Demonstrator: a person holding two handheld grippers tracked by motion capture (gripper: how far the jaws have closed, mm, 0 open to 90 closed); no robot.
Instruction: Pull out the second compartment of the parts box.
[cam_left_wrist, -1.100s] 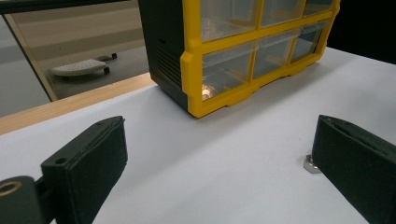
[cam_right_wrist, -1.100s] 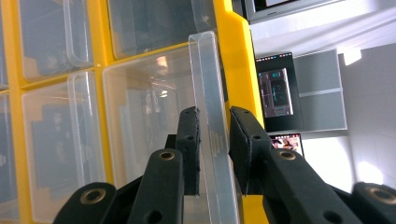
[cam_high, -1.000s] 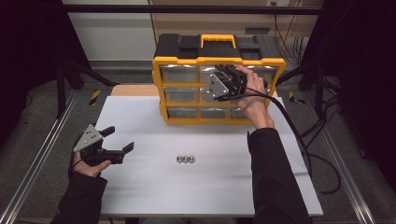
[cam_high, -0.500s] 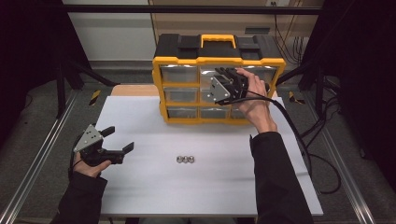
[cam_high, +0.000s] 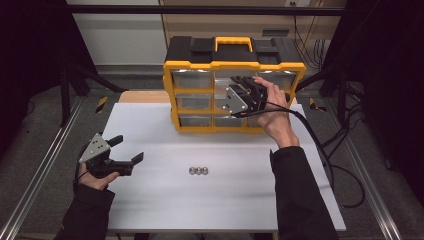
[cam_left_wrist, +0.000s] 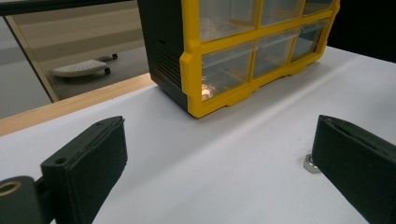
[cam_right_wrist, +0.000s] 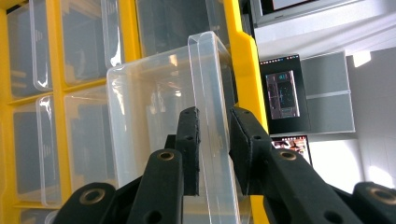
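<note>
Here the right gripper (cam_right_wrist: 214, 140) pinches the clear drawer's (cam_right_wrist: 159, 130) front lip at frame centre, jaws narrow, the yellow organizer (cam_high: 235, 90) directly behind. The left gripper (cam_high: 125, 150), jaws wide, waits empty at lower left, well apart from the drawer.

Glossy clear plastic drawer (cam_right_wrist: 159, 126), yellow plastic cabinet (cam_high: 234, 65), matt white table (cam_high: 225, 200), metal nuts (cam_high: 198, 170).

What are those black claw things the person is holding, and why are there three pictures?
A person holds a grabbing tool in each hand. One camera looks down from above; the other two ride on the tools. The right tool pinches the front lip of a clear drawer, which sticks partly out of the yellow drawer box. The left tool stands open above the white table, holding nothing. Three small metal nuts lie on the table between the hands.
</note>
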